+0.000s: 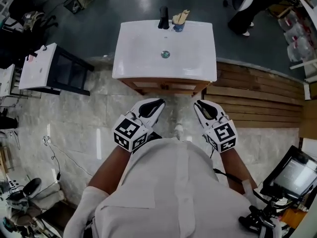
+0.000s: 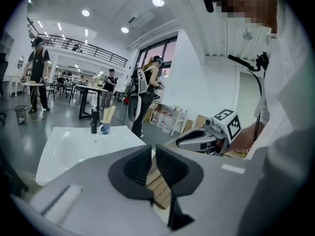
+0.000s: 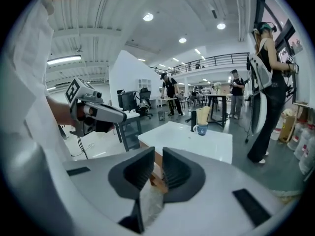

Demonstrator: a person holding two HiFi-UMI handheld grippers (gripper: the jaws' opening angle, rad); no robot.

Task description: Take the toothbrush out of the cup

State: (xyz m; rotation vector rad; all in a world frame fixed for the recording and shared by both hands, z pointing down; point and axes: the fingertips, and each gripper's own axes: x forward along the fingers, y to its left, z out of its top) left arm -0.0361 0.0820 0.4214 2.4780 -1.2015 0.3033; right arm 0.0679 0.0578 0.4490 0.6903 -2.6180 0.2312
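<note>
Toothbrush [image 1: 181, 17] stands in the blue cup [image 1: 178, 27] at the far edge of the white washbasin [image 1: 143, 58], just beside the black tap [image 1: 163, 18], in the head view. The left gripper [image 1: 151, 107] and right gripper [image 1: 204, 108] hang side by side, well short of the basin. The left gripper view shows its jaws clenched on nothing, with the toothbrush far ahead. The right gripper view shows its jaws likewise closed and empty.

The left forearm [image 1: 110, 168] and right forearm [image 1: 237, 165] reached forward, side by side. The left gripper [image 1: 159, 103] and right gripper [image 1: 197, 104] pointed slightly downward, jaws together, nothing between them.
</note>
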